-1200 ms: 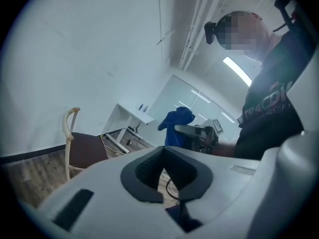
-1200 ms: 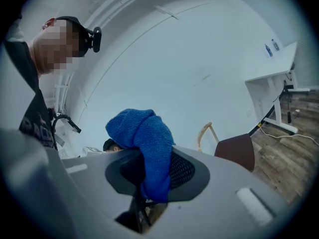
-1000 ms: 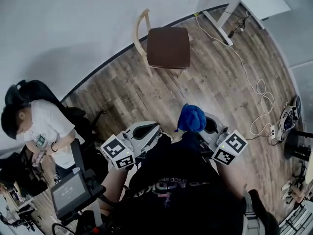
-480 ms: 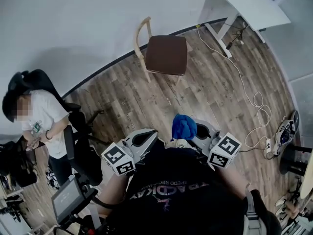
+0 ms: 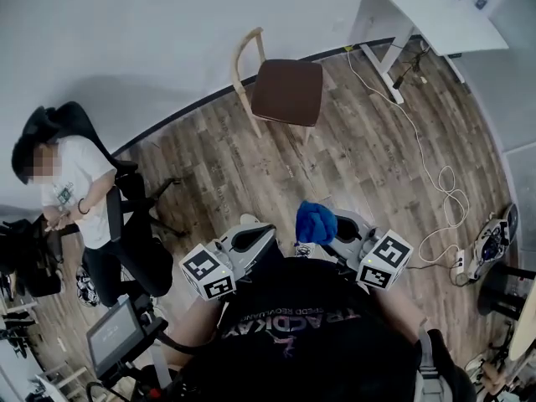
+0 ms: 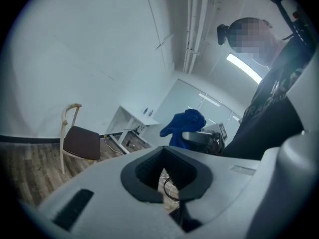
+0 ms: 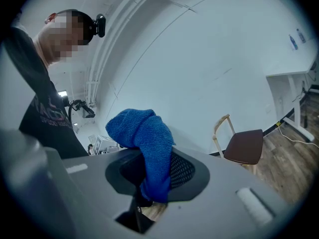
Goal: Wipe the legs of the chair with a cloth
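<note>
A chair (image 5: 285,90) with a brown seat and pale wooden frame stands on the wood floor by the white wall, well ahead of both grippers. It shows small in the left gripper view (image 6: 79,141) and the right gripper view (image 7: 243,146). My right gripper (image 5: 345,227) is shut on a blue cloth (image 5: 316,222), which bunches above the jaws and hangs between them (image 7: 144,138). My left gripper (image 5: 249,239) is held beside it, close to my body, jaws shut with nothing in them (image 6: 167,180). The cloth also shows in the left gripper view (image 6: 183,126).
A white desk (image 5: 444,15) stands at the far right with a white cable (image 5: 435,174) trailing over the floor. A seated person (image 5: 71,195) on a black office chair is at the left. A screen on a stand (image 5: 113,333) is at the lower left.
The view has shifted a little; the chair now sits slightly lower and right in it. The grippers and cloth stay close to my body, the cloth still gripped.
</note>
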A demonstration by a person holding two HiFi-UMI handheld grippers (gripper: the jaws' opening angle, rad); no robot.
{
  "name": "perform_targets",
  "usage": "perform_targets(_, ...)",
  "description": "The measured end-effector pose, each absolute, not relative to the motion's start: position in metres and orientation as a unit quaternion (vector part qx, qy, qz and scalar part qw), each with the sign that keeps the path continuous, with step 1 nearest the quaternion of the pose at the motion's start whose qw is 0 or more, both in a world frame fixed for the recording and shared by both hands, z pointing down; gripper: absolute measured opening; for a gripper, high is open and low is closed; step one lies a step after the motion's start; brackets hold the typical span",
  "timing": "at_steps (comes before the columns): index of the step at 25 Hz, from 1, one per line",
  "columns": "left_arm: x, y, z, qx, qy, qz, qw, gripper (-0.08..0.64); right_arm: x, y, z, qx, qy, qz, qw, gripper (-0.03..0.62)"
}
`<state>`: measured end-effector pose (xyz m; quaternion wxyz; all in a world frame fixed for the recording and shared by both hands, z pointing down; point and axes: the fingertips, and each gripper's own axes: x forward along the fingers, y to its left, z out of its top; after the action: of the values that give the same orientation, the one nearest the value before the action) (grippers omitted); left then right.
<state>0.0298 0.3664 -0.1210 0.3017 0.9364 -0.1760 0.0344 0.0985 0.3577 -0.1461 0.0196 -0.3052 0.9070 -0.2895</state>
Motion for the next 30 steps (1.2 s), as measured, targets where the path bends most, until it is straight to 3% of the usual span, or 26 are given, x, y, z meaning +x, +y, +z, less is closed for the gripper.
perform_targets(8, 0.068, 0.38, -0.107, 0.937, -0.163, 0.035, 0.308, -0.002, 0.129, 0.379, -0.134, -0.29, 0.91, -0.296, 0.019, 0.097)
perform_targets(30, 0.083, 0.379, -0.114, 0.93, -0.156, 0.024, 0.331, -0.002, 0.141, 0.392, -0.139, -0.285, 0.908, -0.307, 0.01, 0.095)
